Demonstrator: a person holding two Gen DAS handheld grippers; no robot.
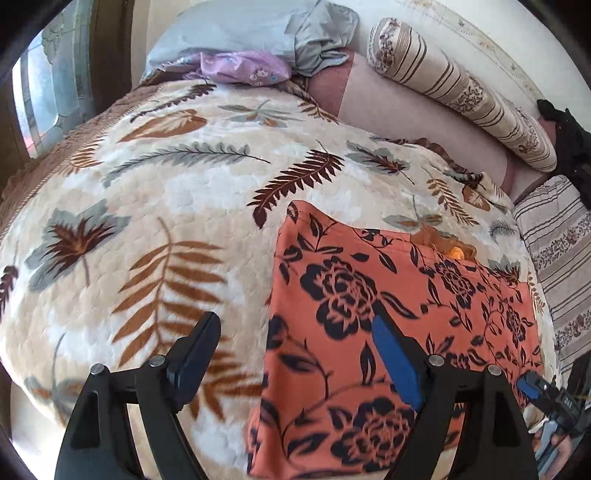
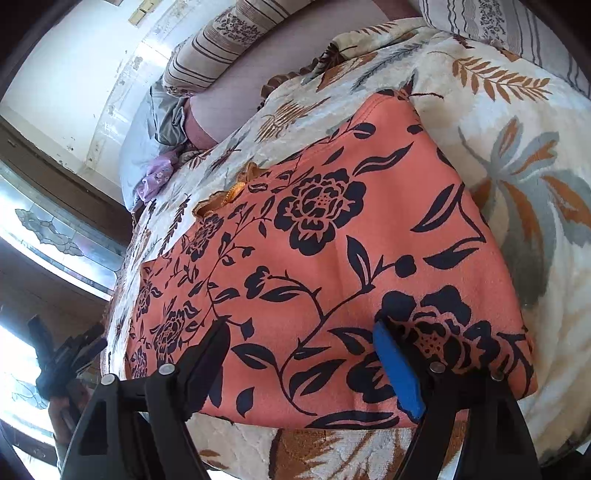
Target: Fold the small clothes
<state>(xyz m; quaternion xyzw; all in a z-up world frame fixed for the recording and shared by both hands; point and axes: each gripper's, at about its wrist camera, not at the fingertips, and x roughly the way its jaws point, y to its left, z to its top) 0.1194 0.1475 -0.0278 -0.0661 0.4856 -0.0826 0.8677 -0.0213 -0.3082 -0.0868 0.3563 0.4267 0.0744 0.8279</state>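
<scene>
An orange garment (image 1: 461, 314) with a dark flower print lies folded flat on the bed, with a small orange frill (image 1: 450, 251) showing at its far edge. My left gripper (image 1: 295, 328) is open above the garment's left edge: one finger hangs over the blanket, the blue-padded one over the cloth. Nothing is pinched between them. In the right wrist view the same garment (image 2: 332, 221) fills the middle. My right gripper (image 2: 301, 328) hangs open over its near edge, with only flat cloth under the fingers.
A cream fleece blanket (image 1: 166, 184) with brown and grey leaves covers the bed. A striped bolster (image 1: 461, 92), a grey pillow (image 1: 258, 33) and a lilac cloth (image 1: 243, 66) lie at the far end. A window (image 1: 48, 85) is at the left, and striped bedding (image 1: 554, 258) at the right.
</scene>
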